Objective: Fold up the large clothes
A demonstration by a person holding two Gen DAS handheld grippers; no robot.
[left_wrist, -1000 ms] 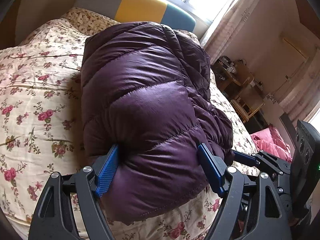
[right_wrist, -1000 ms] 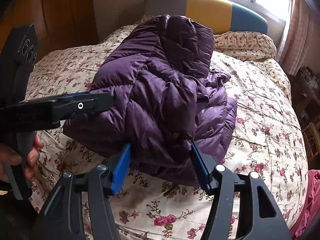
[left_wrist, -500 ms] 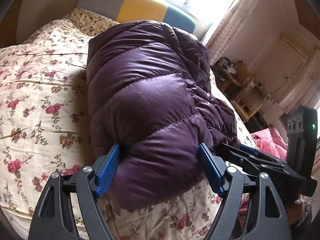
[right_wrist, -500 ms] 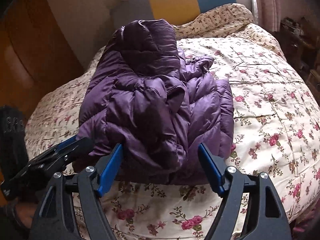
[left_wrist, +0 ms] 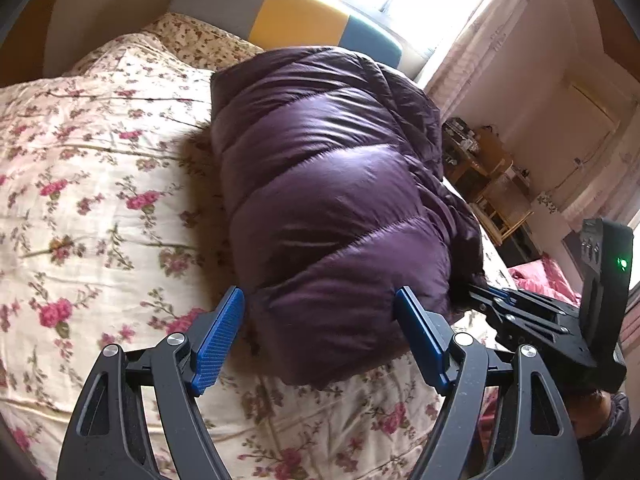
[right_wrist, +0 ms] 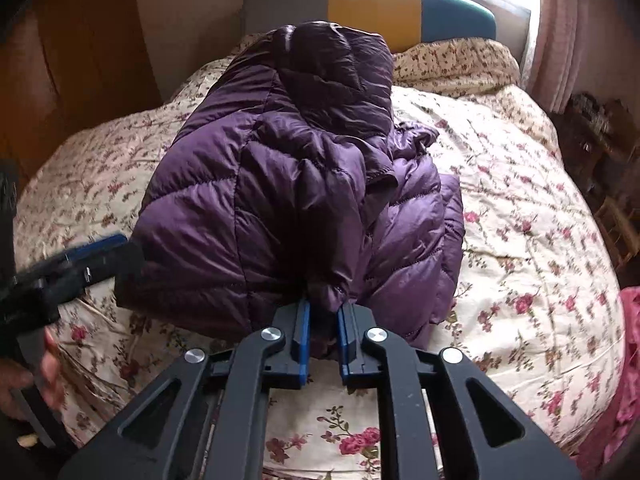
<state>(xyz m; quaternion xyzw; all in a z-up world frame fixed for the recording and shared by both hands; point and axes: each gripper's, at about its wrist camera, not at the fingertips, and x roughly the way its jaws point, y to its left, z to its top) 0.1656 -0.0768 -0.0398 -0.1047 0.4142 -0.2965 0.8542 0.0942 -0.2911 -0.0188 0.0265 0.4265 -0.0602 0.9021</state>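
A purple quilted down jacket [left_wrist: 336, 184] lies folded in a thick bundle on the floral bedspread [left_wrist: 92, 184]. My left gripper [left_wrist: 320, 316] is open, its blue fingers either side of the bundle's near end. In the right wrist view my right gripper [right_wrist: 322, 320] is shut on a fold of the jacket [right_wrist: 280, 184] at its near edge. The right gripper also shows in the left wrist view [left_wrist: 476, 292], at the jacket's right side. The left gripper shows blurred at the left of the right wrist view [right_wrist: 100, 252].
The bed's grey, yellow and teal headboard [right_wrist: 372, 4] stands at the far end under a window. A wooden wardrobe [right_wrist: 60, 72] is left of the bed. Wooden furniture [left_wrist: 492, 184] and pink cloth [left_wrist: 540, 276] lie to the right of the bed.
My right gripper has closed on the jacket's near fold; it was open half a second ago. My left gripper has drawn back slightly, and the jacket now sits farther right in its view.
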